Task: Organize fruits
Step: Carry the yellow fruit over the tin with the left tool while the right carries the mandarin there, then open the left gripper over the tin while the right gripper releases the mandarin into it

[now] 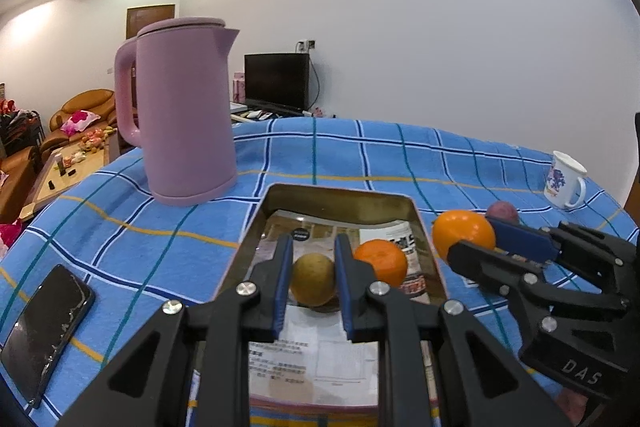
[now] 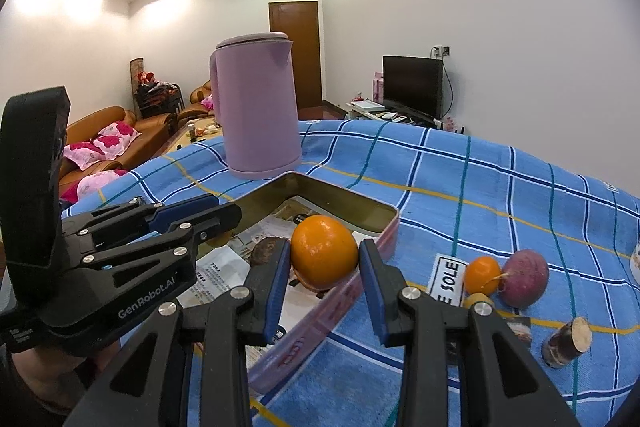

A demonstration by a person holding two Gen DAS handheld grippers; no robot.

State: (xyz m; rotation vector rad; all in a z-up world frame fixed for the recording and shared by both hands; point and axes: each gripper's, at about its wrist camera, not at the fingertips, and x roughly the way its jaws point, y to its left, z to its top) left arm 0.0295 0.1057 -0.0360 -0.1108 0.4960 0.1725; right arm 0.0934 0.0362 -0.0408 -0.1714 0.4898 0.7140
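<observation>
My left gripper (image 1: 313,242) is shut on a yellowish-brown round fruit (image 1: 313,279), held over the paper-lined tin tray (image 1: 344,195). A mandarin (image 1: 382,261) lies in the tray beside it. My right gripper (image 2: 326,245) is shut on a large orange (image 2: 324,251), at the tray's right rim (image 2: 390,223). In the left wrist view that orange (image 1: 464,237) hangs just right of the tray. A dark round thing (image 2: 266,250) lies in the tray. On the cloth to the right lie a small orange (image 2: 482,274) and a purple round fruit (image 2: 525,277).
A pink kettle (image 1: 184,111) stands behind the tray on the blue checked cloth (image 1: 140,227). A phone (image 1: 44,331) lies at the near left. A white mug (image 1: 564,185) stands far right. A short cane piece (image 2: 568,343) and a printed card (image 2: 446,277) lie at the near right.
</observation>
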